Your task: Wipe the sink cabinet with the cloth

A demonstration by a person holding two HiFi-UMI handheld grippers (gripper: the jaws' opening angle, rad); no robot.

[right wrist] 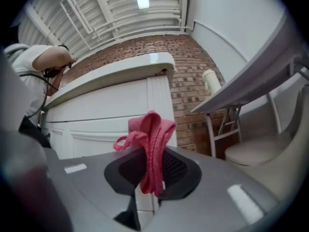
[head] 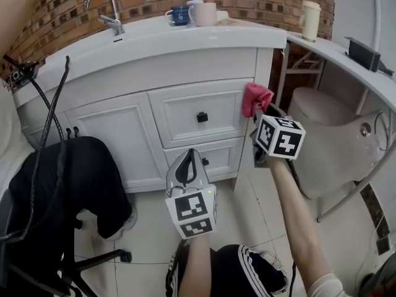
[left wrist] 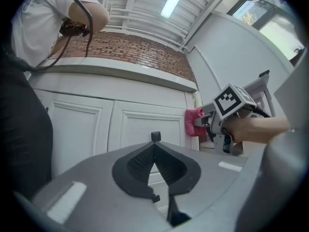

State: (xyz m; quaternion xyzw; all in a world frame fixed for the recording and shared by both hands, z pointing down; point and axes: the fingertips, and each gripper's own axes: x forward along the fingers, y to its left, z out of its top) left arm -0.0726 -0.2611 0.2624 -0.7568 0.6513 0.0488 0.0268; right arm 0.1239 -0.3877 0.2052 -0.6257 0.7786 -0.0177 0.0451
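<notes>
The white sink cabinet (head: 198, 98) has panelled doors and two drawers with black knobs. A pink cloth (head: 255, 98) is pinched in my right gripper (head: 258, 110), which holds it against the cabinet's right front corner beside the upper drawer. In the right gripper view the cloth (right wrist: 152, 144) stands folded between the shut jaws, with the cabinet corner (right wrist: 157, 100) right behind it. My left gripper (head: 187, 167) hangs lower, in front of the bottom drawer, jaws shut on nothing. From the left gripper view the cloth (left wrist: 194, 122) and the right gripper (left wrist: 212, 122) show at the right.
A faucet (head: 106, 8), a blue mug (head: 179, 15) and a beige mug (head: 204, 13) stand on the counter. A seated person in black trousers (head: 68, 178) is at the left with cables. A toilet (head: 337, 141) and a white shelf (head: 346, 57) stand at the right.
</notes>
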